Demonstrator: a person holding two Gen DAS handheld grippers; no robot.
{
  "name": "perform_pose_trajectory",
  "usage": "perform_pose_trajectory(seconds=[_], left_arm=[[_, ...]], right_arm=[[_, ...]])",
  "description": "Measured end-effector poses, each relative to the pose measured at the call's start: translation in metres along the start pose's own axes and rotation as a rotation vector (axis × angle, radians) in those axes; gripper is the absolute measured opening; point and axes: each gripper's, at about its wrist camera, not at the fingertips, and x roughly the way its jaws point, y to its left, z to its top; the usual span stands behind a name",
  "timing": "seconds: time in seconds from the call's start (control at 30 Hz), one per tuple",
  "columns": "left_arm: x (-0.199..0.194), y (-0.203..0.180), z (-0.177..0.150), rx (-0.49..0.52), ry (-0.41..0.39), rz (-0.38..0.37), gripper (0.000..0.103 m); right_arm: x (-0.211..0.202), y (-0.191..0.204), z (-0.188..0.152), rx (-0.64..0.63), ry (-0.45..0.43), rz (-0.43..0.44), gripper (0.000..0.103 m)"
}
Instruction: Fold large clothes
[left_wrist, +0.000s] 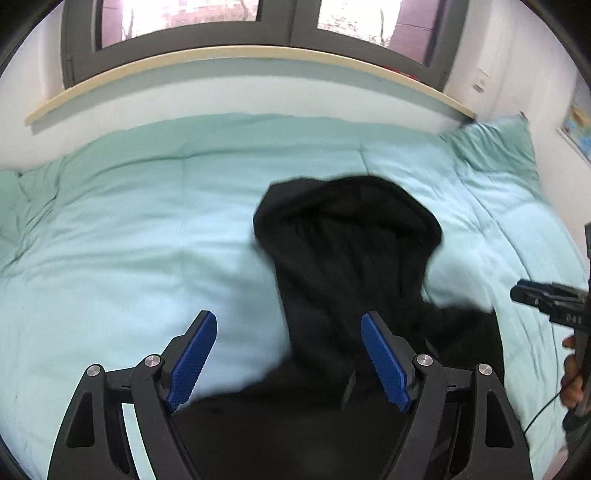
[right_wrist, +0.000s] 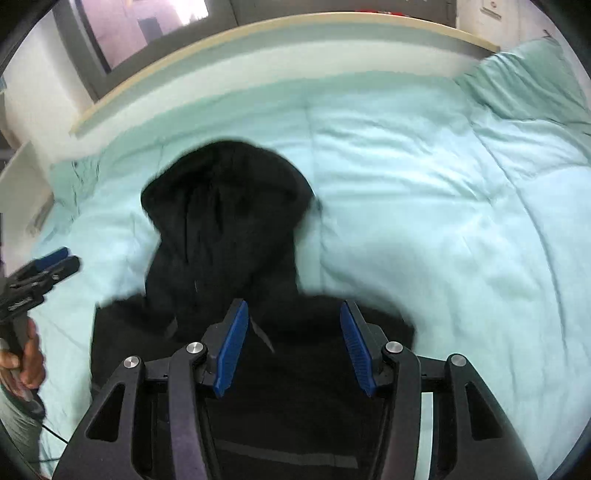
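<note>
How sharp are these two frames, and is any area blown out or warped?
Left wrist view: the black hoodie has smeared edges, the left claw stays crisp, the window is blown out, and the headboard bows from the fisheye. Right wrist view: the hoodie is smeared likewise, the right claw sharp, the duvet evenly lit.

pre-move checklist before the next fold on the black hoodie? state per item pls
1. Left gripper open, nothing between the pads: ok.
2. Right gripper open, above the cloth, no grip visible: ok.
3. Black hoodie lying on the duvet, hood toward the headboard: ok.
4. Hoodie flat and smoothed: not ok, hood bunched and creased.
5. Sleeve positions: cannot tell, dark and blurred.
6. Duvet space around the hoodie free for folding: ok.
</note>
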Motion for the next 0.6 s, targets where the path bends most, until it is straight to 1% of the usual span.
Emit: perform_pose_trajectory(seconds=[0.07,0.13,0.17,0.2,0.23,0.27,0.33,0.37,0.4,0.43,0.47,0.5,0.53,0.57,0.6], left_arm=[[0.023,0.004,0.018,0.001,0.009,0.011,0.082],[0.051,0.003,0.034,0.011,0.031,0.042,0.082],[0.068,0.003,0.041,0.017,0.054,0.055,0.082],[0.086,0.0,0.048,0.016,0.077,0.054,0.082],[0.095,0.002,0.049,0.012,0.094,0.049,0.082],[0.112,0.003,0.054,0.008,0.125,0.045,0.082],[0.137,0.01,0.057,-0.009,0.162,0.059,0.082],[0.15,0.013,0.06,-0.023,0.169,0.077,0.073],[0.161,0.018,0.063,-0.038,0.172,0.097,0.058],[0.165,0.023,0.064,-0.05,0.177,0.098,0.012],[0.166,0.031,0.067,-0.087,0.181,0.066,0.009],[0.157,0.041,0.068,-0.133,0.146,0.006,0.009],[0.144,0.047,0.067,-0.157,0.111,-0.039,0.009],[0.126,0.053,0.064,-0.179,0.068,-0.09,0.009],[0.109,0.061,0.057,-0.202,0.039,-0.136,0.009]], right_arm=[[0.024,0.001,0.022,0.007,0.002,0.005,0.056],[0.046,0.003,0.041,0.009,0.009,0.006,0.056],[0.058,0.006,0.049,0.009,0.012,-0.009,0.056],[0.065,0.003,0.054,0.011,0.016,-0.035,0.056],[0.081,0.001,0.062,0.014,0.027,-0.061,0.057],[0.088,-0.002,0.065,0.018,0.036,-0.066,0.057],[0.12,-0.005,0.074,0.028,0.083,-0.064,0.057],[0.131,-0.005,0.075,0.024,0.102,-0.071,0.057],[0.141,-0.004,0.076,0.015,0.118,-0.097,0.048],[0.147,-0.004,0.076,0.004,0.123,-0.124,0.01],[0.146,-0.006,0.076,0.006,0.116,-0.124,0.009],[0.136,-0.009,0.075,0.021,0.076,-0.094,0.008],[0.126,-0.01,0.073,0.024,0.043,-0.075,0.008],[0.107,-0.01,0.068,0.002,-0.018,-0.071,0.008],[0.096,-0.009,0.063,-0.02,-0.05,-0.074,0.008]])
